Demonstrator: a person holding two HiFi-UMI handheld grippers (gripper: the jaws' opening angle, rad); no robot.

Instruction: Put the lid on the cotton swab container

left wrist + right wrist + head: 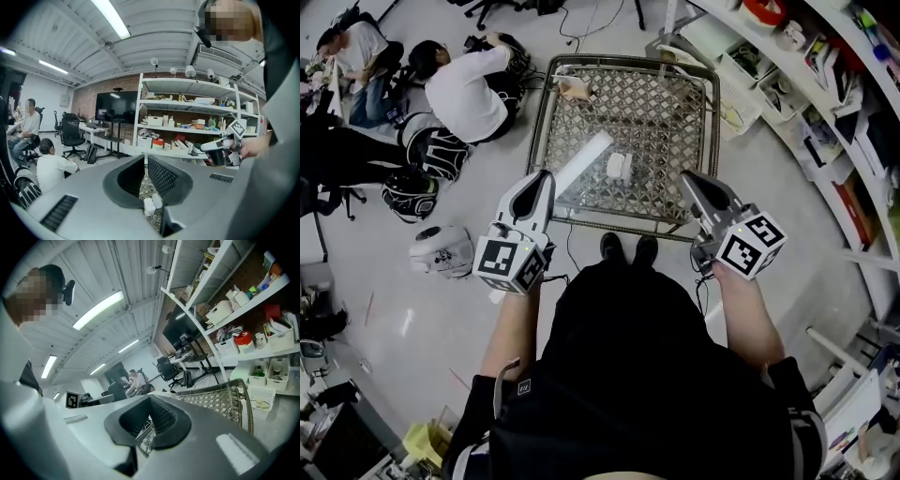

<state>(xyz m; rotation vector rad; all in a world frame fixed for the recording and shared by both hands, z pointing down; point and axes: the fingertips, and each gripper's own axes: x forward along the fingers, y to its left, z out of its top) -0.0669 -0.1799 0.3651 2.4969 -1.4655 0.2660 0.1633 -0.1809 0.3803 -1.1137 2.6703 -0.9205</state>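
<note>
Container (619,166) on table (675,112), small, white, untouched; lid not told apart. Left gripper (542,186) and right gripper (694,184) held at near edge, flanking it, jaws pressed together, empty: likely poised for reach.

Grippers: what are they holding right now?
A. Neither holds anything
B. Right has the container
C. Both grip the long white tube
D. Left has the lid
A: the left gripper and right gripper are both in the air by the table's near edge with nothing between their jaws. The small white items lie untouched on the mesh.
</note>
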